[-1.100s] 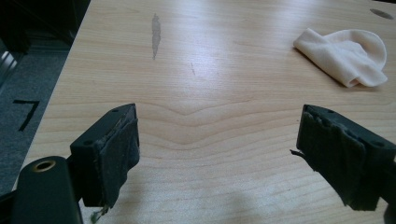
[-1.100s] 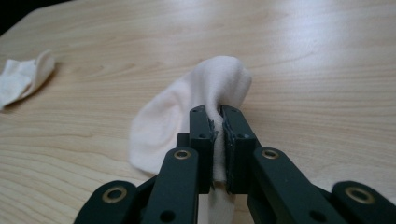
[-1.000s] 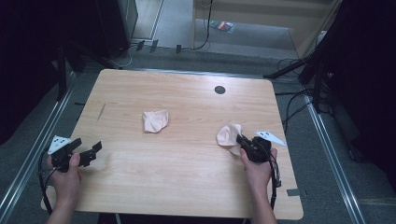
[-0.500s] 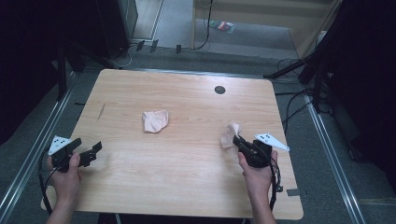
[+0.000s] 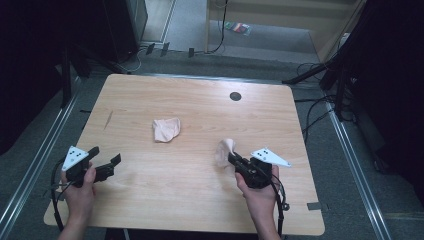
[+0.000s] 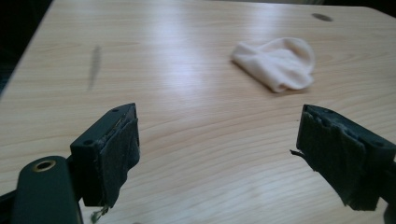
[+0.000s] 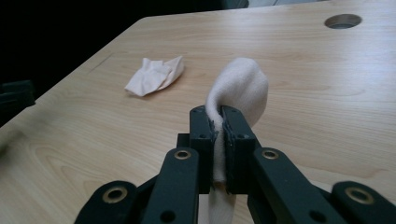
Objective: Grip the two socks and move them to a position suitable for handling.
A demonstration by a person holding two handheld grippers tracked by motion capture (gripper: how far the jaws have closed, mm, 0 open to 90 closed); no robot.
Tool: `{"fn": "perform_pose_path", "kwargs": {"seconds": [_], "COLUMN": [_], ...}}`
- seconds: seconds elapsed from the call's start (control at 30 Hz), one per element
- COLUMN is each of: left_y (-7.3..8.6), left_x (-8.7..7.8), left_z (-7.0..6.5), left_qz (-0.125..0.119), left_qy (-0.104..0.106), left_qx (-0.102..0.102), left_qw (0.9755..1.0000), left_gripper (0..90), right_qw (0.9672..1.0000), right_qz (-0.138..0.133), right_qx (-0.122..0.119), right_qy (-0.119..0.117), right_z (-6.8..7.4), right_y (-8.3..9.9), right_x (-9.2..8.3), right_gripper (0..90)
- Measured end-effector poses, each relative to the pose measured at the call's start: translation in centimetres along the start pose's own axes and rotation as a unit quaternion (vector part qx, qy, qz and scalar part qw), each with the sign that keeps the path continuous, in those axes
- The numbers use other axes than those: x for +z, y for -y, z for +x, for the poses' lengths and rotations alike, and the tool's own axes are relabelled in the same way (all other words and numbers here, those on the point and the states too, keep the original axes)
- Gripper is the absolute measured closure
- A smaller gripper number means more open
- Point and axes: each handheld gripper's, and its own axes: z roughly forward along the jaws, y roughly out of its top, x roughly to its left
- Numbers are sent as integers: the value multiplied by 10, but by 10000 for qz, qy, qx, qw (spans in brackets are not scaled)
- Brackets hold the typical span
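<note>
Pale wooden table [image 5: 165, 200] stood on a grey floor with dark stands and loose cables around it, a round cable hole [image 5: 235, 96] near its far edge. Just right of centre in the lower half of the high view, a cream sock [image 5: 224, 151] was caught in the right gripper [image 5: 235, 161]; that gripper's own view showed the jaws pressed together on a fold of the fabric [image 7: 238, 91], the toe end bulging up above them and the rest hanging below. Whether the sock's lower part touched the wood could not be told. A second cream sock [image 5: 166, 129] lay crumpled near the middle of the frame, well apart from both grippers, and showed at upper right in the left gripper view [image 6: 278, 62]. The left gripper [image 5: 107, 167] sat at the lower left of the high view with its jaws wide apart and nothing between them. By the look of it, the work was at an early stage: one sock had been picked up, the other lay untouched, and any pairing or folding remained to be done.
</note>
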Motion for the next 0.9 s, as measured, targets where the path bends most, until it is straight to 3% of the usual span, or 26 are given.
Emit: {"fn": "perform_pose_path", "kwargs": {"seconds": [0.2, 0.23, 0.27, 0.33, 0.37, 0.4, 0.57, 0.67, 0.7, 0.73, 0.77, 0.8, 0.9], "left_y": [-3, -3, -4, -5, -5, -9, -19, -26, -26, -23, -23, -18, -12], "left_x": [5, 5, 8, 11, 11, 15, 25, 32, 32, 35, 35, 37, 38], "left_z": [-40, -40, -52, -65, -65, -75, -93, -112, -112, -121, -121, -128, -132], "left_qz": [-1, -1, 6, 22, 22, 34, -30, -119, -119, -90, -90, -39, 50], "left_qy": [470, 470, 619, 753, 753, 872, 1095, 1349, 1349, 1463, 1463, 1620, 1699], "left_qx": [211, 211, 291, 365, 365, 446, 465, 496, 496, 557, 557, 647, 704], "left_qw": [9987, 9987, 9977, 9965, 9965, 9952, 9929, 9896, 9896, 9876, 9876, 9847, 9829], "left_gripper": [138, 138, 138, 138, 138, 139, 140, 141, 141, 141, 140, 140, 140], "right_qw": [9999, 9998, 9998, 9997, 9995, 9994, 9988, 9978, 9978, 9970, 9970, 9957, 9941], "right_qz": [82, 93, 99, 114, 140, 167, 216, 258, 258, 280, 280, 305, 372], "right_qx": [-57, -90, -79, -103, -102, -125, -125, -127, -127, -88, -88, -90, -108], "right_qy": [-134, -148, -171, -211, -251, -268, -427, -594, -594, -716, -716, -869, -1014], "right_z": [13, 14, 16, 19, 21, 24, 33, 42, 42, 47, 47, 51, 54], "right_y": [3, 4, 4, 6, 7, 8, 13, 16, 16, 19, 19, 23, 28], "right_x": [5, 6, 7, 9, 10, 12, 18, 23, 23, 25, 25, 27, 29], "right_gripper": [849, 849, 849, 849, 849, 849, 849, 849, 849, 849, 849, 849, 848]}}
